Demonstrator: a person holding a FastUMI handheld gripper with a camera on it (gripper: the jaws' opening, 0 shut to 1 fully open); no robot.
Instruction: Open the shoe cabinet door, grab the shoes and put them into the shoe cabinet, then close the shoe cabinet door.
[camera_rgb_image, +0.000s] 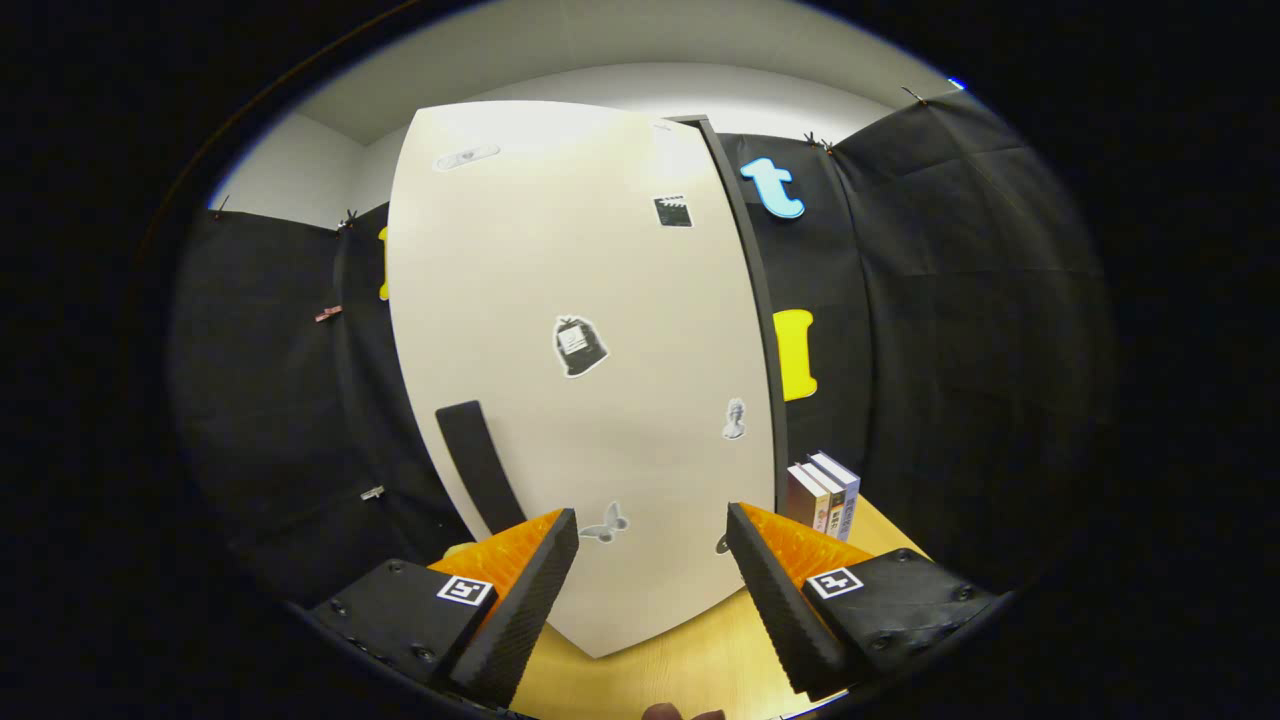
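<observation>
The shoe cabinet's cream door (590, 330) stands right ahead of me, swung partly out, its lower corner reaching down between my fingers. A black bar handle (478, 462) runs down the door just beyond my left finger. Several small stickers dot the door's face. The cabinet's dark frame edge (750, 300) shows along the door's right side. My gripper (650, 540) is open, with nothing between its fingers (535, 590), and it points at the lower part of the door.
A few upright books (825, 495) stand on the wooden table (660, 670) to the right of the cabinet, just beyond my right finger. Black cloth walls close in on both sides. A fingertip of a person shows at the table's near edge.
</observation>
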